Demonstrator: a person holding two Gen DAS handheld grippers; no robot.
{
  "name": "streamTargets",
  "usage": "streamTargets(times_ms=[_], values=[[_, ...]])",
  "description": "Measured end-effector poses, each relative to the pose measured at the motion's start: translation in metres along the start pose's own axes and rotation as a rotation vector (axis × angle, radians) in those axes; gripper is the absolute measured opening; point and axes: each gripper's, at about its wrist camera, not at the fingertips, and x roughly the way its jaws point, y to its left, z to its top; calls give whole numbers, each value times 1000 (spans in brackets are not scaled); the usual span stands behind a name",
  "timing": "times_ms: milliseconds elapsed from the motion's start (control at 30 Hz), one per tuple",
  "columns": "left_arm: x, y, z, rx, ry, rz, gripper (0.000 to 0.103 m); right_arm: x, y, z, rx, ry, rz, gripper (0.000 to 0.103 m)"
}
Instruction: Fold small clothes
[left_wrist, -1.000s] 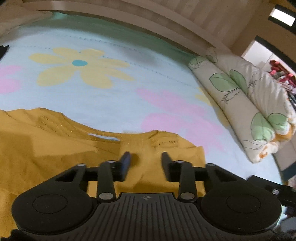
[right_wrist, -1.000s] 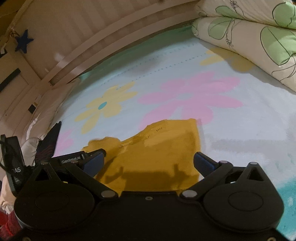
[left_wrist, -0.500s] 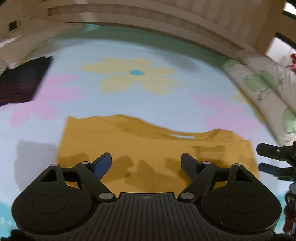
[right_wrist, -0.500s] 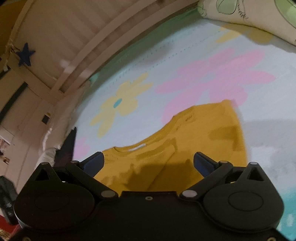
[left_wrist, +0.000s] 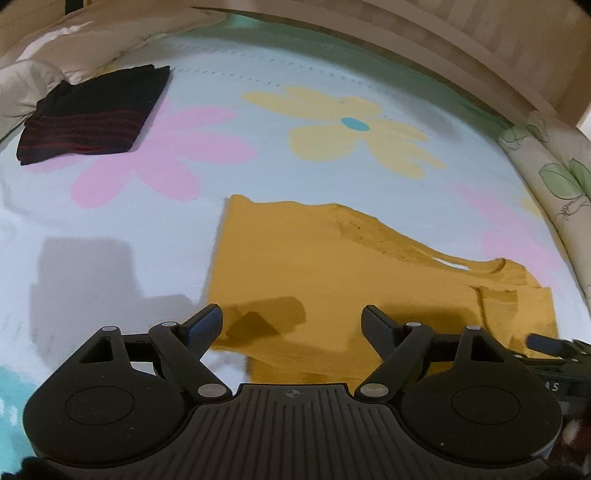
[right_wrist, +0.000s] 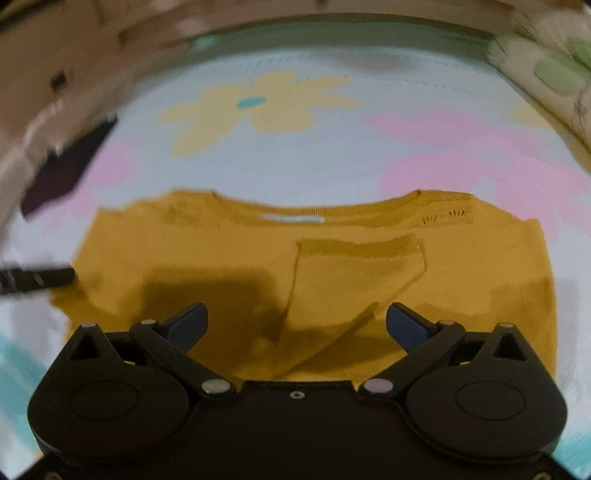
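Both grippers — left (left_wrist: 291, 323), right (right_wrist: 297, 321) — hover open-jawed over mustard top (right_wrist: 258, 254).

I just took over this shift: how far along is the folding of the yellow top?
Done: both sleeves of the yellow top look folded in, and a dark striped garment lies folded further back. In hand: nothing; left gripper and right gripper are open above it. Left: folding the body over.

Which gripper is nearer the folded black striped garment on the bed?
Left. The left gripper hangs over the mustard shirt's left edge, on the black garment's side; the right gripper sits over the shirt's middle, farther away.
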Motion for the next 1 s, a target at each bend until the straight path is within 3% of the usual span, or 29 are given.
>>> streamTargets(times_ms=[233,300,433,567,667,800,900,1000], values=[[0,13,5,-33,-9,-9,82,-19,-79,-7,172,22,-166,102],[1,18,5,-49,-11,-14,82,-29,-100,-7,231,-12,-149,102],[2,20,5,-37,-14,0,81,-39,-115,-3,311,-83,-28,102],[6,22,4,-44,-12,10,81,-35,-78,8,211,-106,4,102],[8,23,4,-44,0,12,81,-21,-40,14,98,-77,24,102],[6,21,4,-23,-3,28,81,2,0,7,-90,-35,-66,102],[4,22,4,-18,-16,59,81,8,-13,0,-108,17,-133,102],[3,27,6,-16,-30,88,81,-3,-61,2,5,23,-201,102]])
